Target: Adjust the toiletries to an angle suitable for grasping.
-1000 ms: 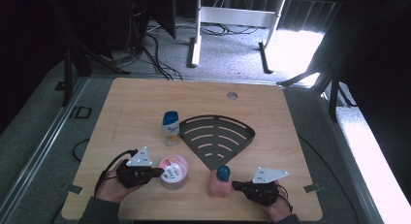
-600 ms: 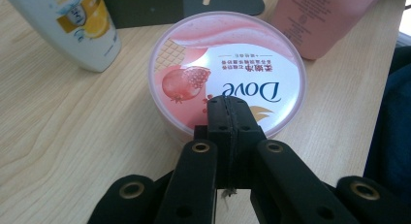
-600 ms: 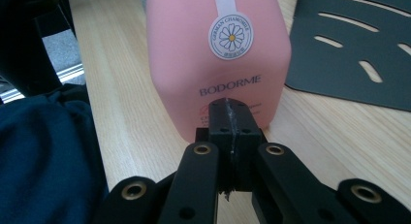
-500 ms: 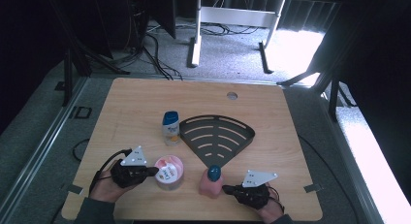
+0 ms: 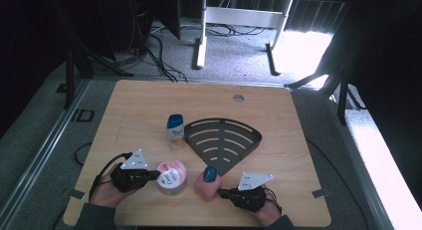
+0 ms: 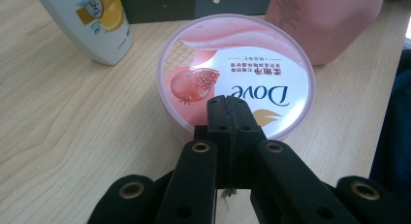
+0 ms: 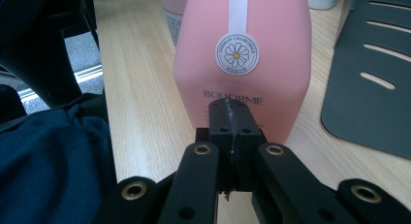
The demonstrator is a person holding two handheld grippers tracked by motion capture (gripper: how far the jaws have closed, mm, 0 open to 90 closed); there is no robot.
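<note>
Looking along my left hand-held gripper [image 6: 228, 112], jaws pressed together, I read the Dove tub [image 6: 236, 86] label at twelve o'clock. My right hand-held gripper [image 7: 232, 115], likewise closed, noses the pink bottle [image 7: 242, 54]. From above, a black rack [image 5: 224, 140] sits at one o'clock on the table [image 5: 144, 105].

A recording lab or test room, not a home.

A lone wooden table [image 5: 149, 110] stands on grey carpet [image 5: 239, 60], with loose cables [image 5: 159, 60], metal stand legs [image 5: 201, 46] and dark curtains around.

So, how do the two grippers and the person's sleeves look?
Both the left gripper and the right gripper are black, each with a grey three-cornered plate on top and a thin black cable trailing. Their linkage arms carry brass-ringed holes. The sleeves are dark.
</note>
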